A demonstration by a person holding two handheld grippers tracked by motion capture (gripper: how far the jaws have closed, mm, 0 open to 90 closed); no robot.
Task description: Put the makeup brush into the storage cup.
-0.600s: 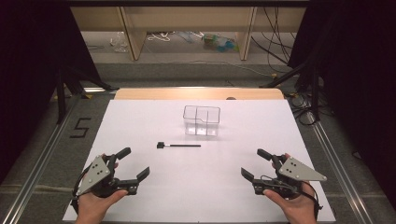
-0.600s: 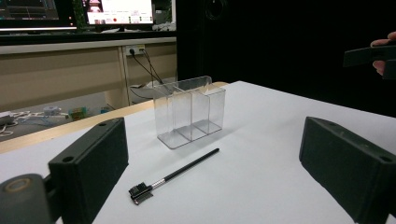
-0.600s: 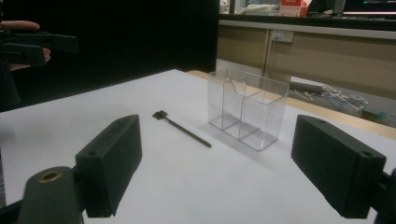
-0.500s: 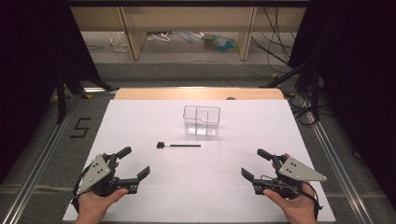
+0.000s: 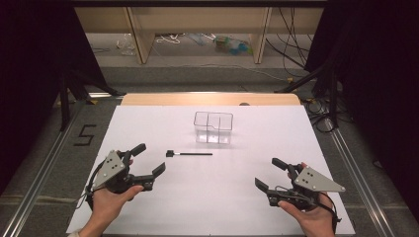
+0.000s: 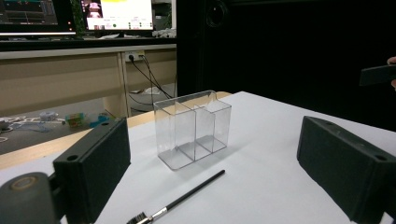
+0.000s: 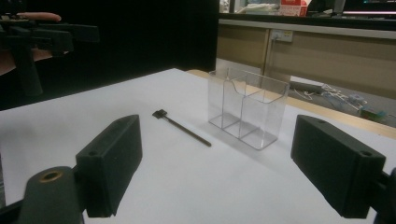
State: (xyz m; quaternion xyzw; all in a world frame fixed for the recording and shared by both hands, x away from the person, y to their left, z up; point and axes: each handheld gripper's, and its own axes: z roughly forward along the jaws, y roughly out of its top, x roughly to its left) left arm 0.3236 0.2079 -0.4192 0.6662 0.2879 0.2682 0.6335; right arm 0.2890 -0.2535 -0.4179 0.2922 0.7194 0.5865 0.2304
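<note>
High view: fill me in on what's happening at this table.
A person holds the left gripper and the right gripper low over the near part of the white table, both with jaws open and nothing between them. A thin black brush lies flat on the table between them, and just beyond it stands a clear two-compartment holder, empty. Neither thing is touched yet.

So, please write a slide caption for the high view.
Two open tools flank a brush before a clear box.
</note>
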